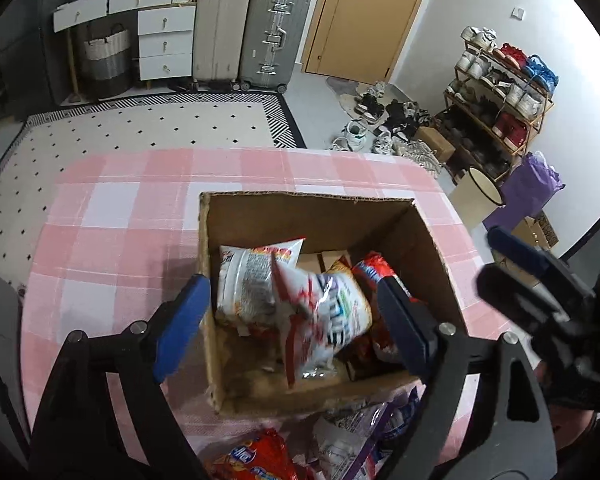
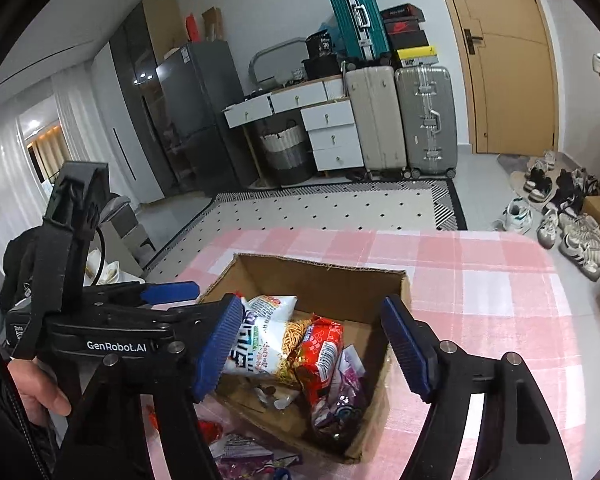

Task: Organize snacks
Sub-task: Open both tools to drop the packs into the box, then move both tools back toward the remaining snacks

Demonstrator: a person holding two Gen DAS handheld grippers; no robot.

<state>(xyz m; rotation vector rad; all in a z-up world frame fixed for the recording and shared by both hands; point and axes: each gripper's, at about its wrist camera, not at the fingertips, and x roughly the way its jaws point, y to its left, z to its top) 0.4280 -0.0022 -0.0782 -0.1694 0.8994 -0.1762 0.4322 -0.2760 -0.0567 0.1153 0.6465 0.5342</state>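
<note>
Both the left gripper [image 1: 292,328] and right gripper [image 2: 312,344] hang wide open and empty-fingered above the box [image 1: 300,204], likely so snack packets [image 1: 324,316] drop inside it.

The right gripper [image 2: 314,346] with ribbed blue pads is hovering, jaws apart, over an open brown cardboard box [image 2: 396,288] sitting on a pink-and-white checked tablecloth [image 2: 480,280]. Inside are lying a white noodle-snack bag [image 2: 268,344], a red packet [image 2: 322,354] and a purple packet [image 2: 340,404]. The left gripper [image 2: 172,292] is reaching in beside the box, held by a hand [image 2: 36,390].
</note>
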